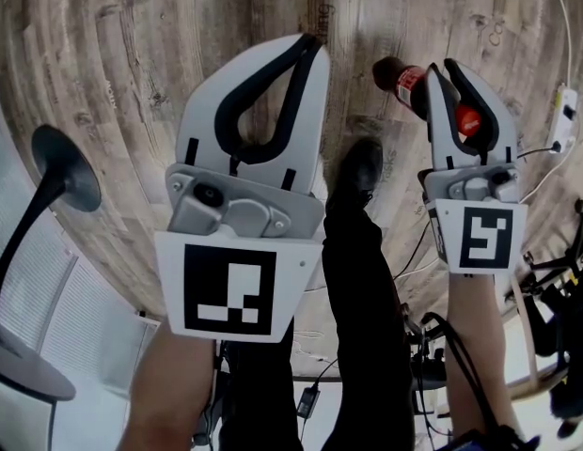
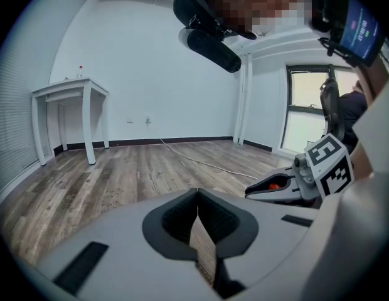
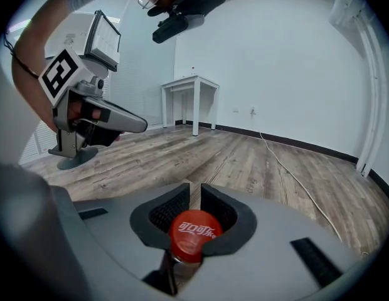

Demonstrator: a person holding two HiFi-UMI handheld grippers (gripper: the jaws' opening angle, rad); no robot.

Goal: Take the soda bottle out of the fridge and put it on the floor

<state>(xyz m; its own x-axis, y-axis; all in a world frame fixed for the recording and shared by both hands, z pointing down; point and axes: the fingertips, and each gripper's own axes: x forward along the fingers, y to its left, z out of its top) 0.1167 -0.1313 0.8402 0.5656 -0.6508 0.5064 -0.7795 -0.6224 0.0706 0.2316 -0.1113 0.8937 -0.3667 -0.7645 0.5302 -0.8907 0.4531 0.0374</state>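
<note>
Wood-plank floor (image 1: 113, 73) below, and the right hand-held gripper (image 3: 194, 192) pinches the soda bottle (image 1: 401, 83) just under its red cap, the left hand-held gripper (image 2: 197, 199) closed and empty alongside; with so thin a neck grip, it could slip or land tilted and topple.

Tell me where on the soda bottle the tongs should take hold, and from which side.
Grip the narrow neck just under the red cap, coming in from the side so a pad sits on each flank. The soda bottle widens below and the cap flares above, which should keep it from slipping. The right tongs hold it there now.
</note>
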